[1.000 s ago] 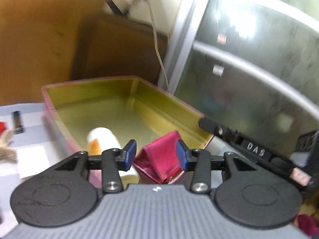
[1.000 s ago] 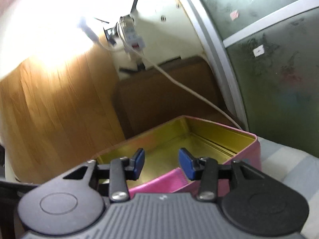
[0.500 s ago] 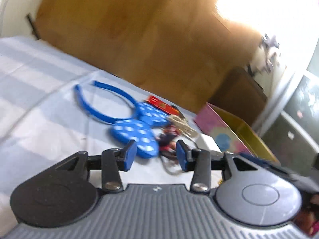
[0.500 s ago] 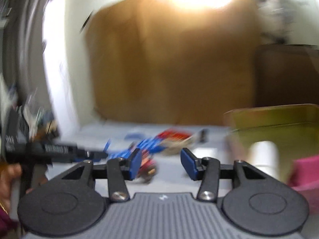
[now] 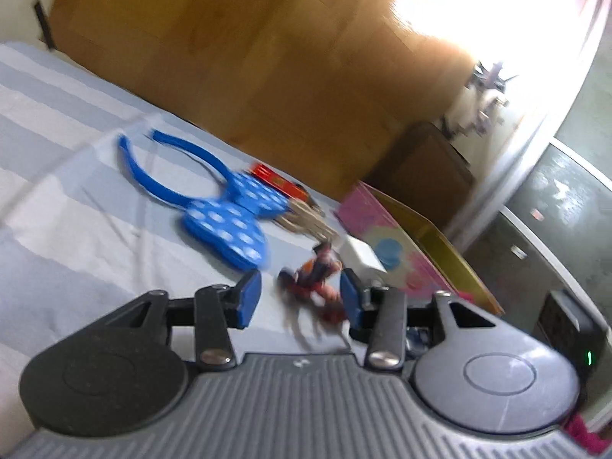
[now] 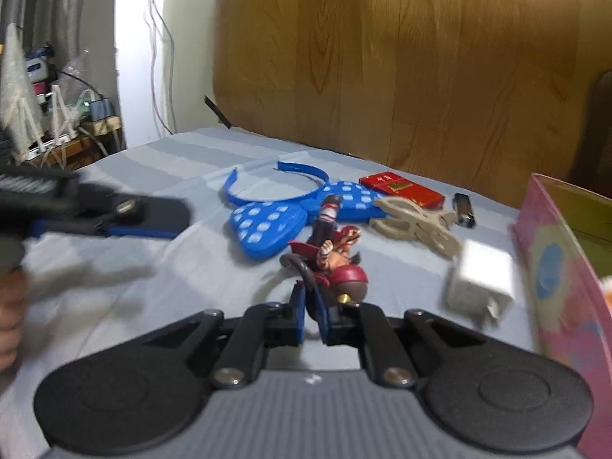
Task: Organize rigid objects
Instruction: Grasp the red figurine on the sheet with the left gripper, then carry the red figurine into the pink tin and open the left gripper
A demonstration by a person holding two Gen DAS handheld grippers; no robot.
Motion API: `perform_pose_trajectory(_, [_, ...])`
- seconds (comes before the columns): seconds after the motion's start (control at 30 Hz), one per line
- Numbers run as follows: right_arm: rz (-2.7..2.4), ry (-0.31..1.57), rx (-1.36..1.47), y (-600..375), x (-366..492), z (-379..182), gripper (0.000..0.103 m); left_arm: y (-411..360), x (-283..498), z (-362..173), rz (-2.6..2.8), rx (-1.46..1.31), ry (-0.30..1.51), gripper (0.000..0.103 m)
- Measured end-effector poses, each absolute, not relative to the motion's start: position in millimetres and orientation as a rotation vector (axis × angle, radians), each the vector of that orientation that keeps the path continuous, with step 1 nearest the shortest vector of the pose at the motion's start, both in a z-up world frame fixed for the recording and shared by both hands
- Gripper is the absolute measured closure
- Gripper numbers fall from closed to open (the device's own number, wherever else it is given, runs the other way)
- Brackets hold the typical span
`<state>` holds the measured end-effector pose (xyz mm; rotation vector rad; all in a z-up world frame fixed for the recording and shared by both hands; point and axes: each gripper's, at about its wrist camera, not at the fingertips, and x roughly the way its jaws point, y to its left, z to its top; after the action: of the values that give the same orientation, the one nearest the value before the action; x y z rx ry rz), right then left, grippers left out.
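1. The right gripper (image 6: 313, 315) has its blue pads (image 6: 297, 315) drawn nearly together, having just been closing, and they pinch a thin dark part at the near end of a small red-and-brown figurine (image 6: 332, 264); what that part is cannot be made out.
2. The figurine lies on its side on the striped grey-blue bedcover (image 6: 160, 176), stretching from the pads toward 12 o'clock.
3. At 11 o'clock of the figurine sits a blue headband with a white-dotted bow (image 6: 267, 225), touching or overlapping its far end.
4. At 1 o'clock lie a beige hair claw (image 6: 417, 222), a red box (image 6: 401, 188) and a small black lighter-like thing (image 6: 463, 210).
5. At 3 o'clock is a white charger block (image 6: 482, 281), just beside the pink tin (image 6: 562, 267) with its gold inside.
6. The left gripper (image 5: 301, 303) has its pads apart, having just been opening, with the blurred figurine (image 5: 313, 279) seen between and beyond them; no contact shows.
7. In the right wrist view the left gripper (image 6: 126, 225) hangs at 9 o'clock above the bedcover, well apart from the headband, with a hand (image 6: 11, 317) below it.
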<state>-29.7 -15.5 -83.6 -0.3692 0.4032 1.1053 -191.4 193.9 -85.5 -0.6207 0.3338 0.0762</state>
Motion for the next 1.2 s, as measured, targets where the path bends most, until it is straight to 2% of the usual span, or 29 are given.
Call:
perform_pose_trajectory(0.03, [1.12,0.395,-0.372,-29.8,-36.5,-86.6,0.095,187.0,-189.3,-85.1,0.045,-0.622,0.353,0.04])
perform_pose_trajectory(0.07, [1.131,0.39,-0.382,-44.0,-43.7,-89.8,0.099,178.2,-191.3,-84.4,0.021,-0.616,0.365,0.036])
perform_pose_trajectory(0.1, [1.135,0.385,-0.393,-61.2,-51.8,-94.4,0.099,168.0,-189.4,-83.5,-0.014,-0.598,0.376,0.032])
perform_pose_trajectory(0.23, [1.119,0.401,-0.374,-117.1,-68.4,-106.0,0.095,126.6,-185.8,-78.3,-0.114,-0.47,0.42,0.029])
perform_pose_trajectory(0.3, [1.091,0.427,-0.318,-137.3,-66.5,-108.1,0.076,112.6,-180.5,-77.5,-0.083,-0.399,0.435,0.027])
perform_pose_trajectory(0.4, [1.084,0.448,-0.245,-146.8,-58.6,-104.5,0.06,118.4,-175.4,-72.8,0.006,-0.389,0.432,0.024])
perform_pose_trajectory(0.53, [1.099,0.433,-0.218,-124.0,-45.4,-96.1,0.047,139.8,-159.2,-68.8,0.062,-0.439,0.433,0.024])
perform_pose_trajectory(0.63, [1.12,0.458,-0.227,-96.8,-33.4,-91.7,0.047,140.8,-139.6,-74.2,0.078,-0.421,0.47,0.026])
perform_pose_trajectory(0.67, [1.125,0.466,-0.24,-85.8,-30.0,-91.1,0.047,140.2,-132.3,-77.5,0.084,-0.419,0.48,0.027])
perform_pose_trajectory(0.73, [1.129,0.488,-0.262,-62.2,-21.9,-91.9,0.047,140.8,-125.6,-82.4,0.085,-0.41,0.497,0.037])
perform_pose_trajectory(0.77, [1.126,0.5,-0.267,-52.3,-17.5,-92.7,0.047,142.1,-121.9,-86.2,0.079,-0.414,0.51,0.05])
perform_pose_trajectory(0.83, [1.118,0.496,-0.275,-36.6,-11.8,-94.3,0.046,148.0,-117.9,-95.2,0.054,-0.454,0.51,0.068])
perform_pose_trajectory(0.87, [1.113,0.495,-0.286,-30.8,-10.9,-95.1,0.054,147.5,-120.5,-95.3,0.062,-0.461,0.508,0.068])
perform_pose_trajectory(0.9, [1.112,0.493,-0.285,-27.9,-11.1,-95.2,0.055,147.5,-124.5,-93.3,0.061,-0.472,0.499,0.072])
perform_pose_trajectory(1.07, [1.106,0.384,-0.215,-53.9,-22.2,-86.9,0.055,128.0,-133.6,-64.5,0.005,-0.476,0.428,0.072])
perform_pose_trajectory(1.2, [1.03,0.252,-0.154,-86.8,-20.7,-65.3,0.055,92.1,-110.5,-30.8,-0.072,-0.407,0.364,0.072])
